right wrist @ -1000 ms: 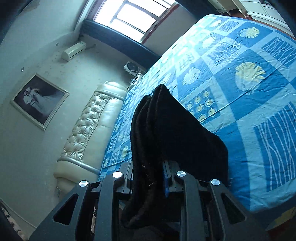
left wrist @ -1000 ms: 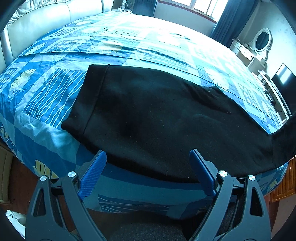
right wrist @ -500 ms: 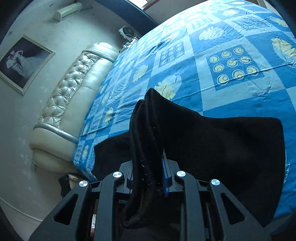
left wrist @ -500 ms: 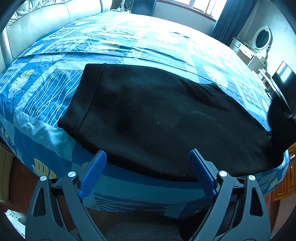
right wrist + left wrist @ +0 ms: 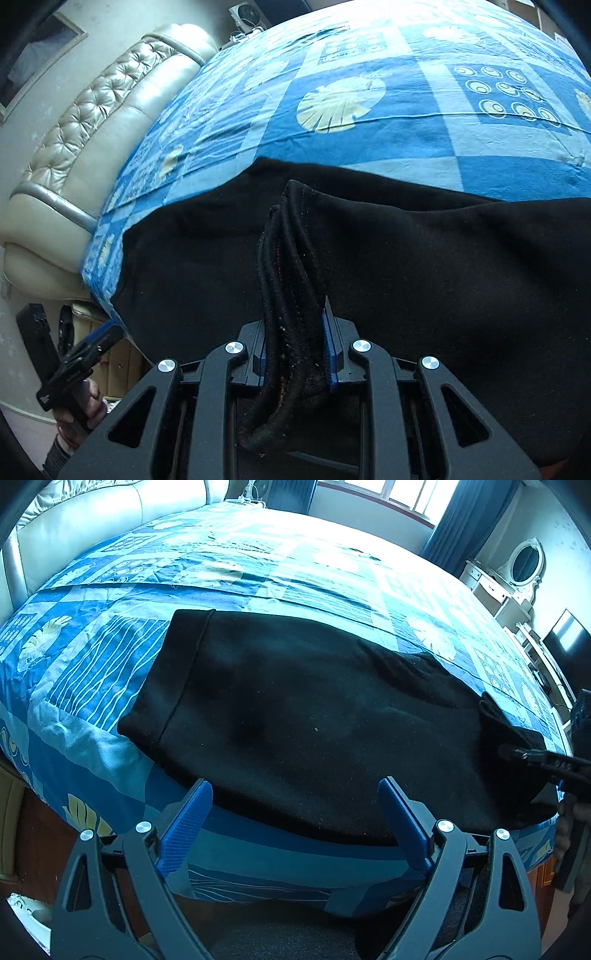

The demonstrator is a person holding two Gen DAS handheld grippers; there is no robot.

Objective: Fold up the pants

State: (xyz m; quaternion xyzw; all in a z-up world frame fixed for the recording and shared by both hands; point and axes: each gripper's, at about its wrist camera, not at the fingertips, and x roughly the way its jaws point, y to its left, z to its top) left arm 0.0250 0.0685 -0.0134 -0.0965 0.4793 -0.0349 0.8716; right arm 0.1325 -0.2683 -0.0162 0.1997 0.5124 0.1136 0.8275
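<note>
Black fleece pants [image 5: 314, 720] lie flat across the near edge of the bed [image 5: 258, 565], one bunched hem end pinched tight in the right gripper [image 5: 295, 354]. Left gripper [image 5: 295, 827] hangs spread wide w/ nothing in it, just short of the fabric. Risk: letting go off-line would leave the fold skewed or lumpy (thick cloth springs back). Blue patchwork cover, padded headboard [image 5: 92, 122], window [image 5: 406, 494], vanity [image 5: 517, 572] beyond.

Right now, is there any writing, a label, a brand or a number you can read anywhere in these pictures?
None can be read.
Black pants: no label or tag shows.
Blue bedspread: leaf, ring and line patterns only, no words.
Framed picture on the wall: too dim to make out.
</note>
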